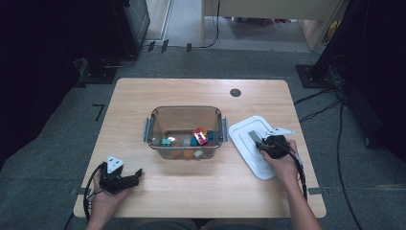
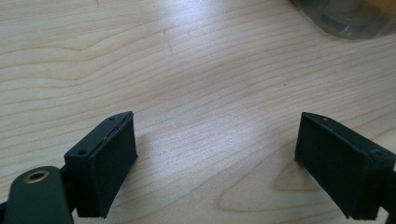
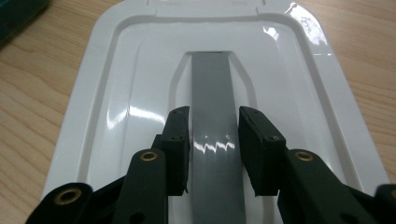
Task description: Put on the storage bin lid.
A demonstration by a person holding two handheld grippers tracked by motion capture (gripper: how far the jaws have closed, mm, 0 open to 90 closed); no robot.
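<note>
My right claw (image 3: 214, 140) sits over the white lid (image 3: 116, 93), which lies flat near the table's (image 1: 143, 96) right edge. Its jaws straddle the lid's grey handle (image 3: 212, 84), one on each side; whether they actually pinch it I cannot tell. My left claw (image 2: 215, 158) rests at the near left corner, jaws spread wide over bare wood. The clear bin (image 1: 153, 125) of coloured blocks (image 1: 200, 135) stands mid-table, just left of the lid.
</note>
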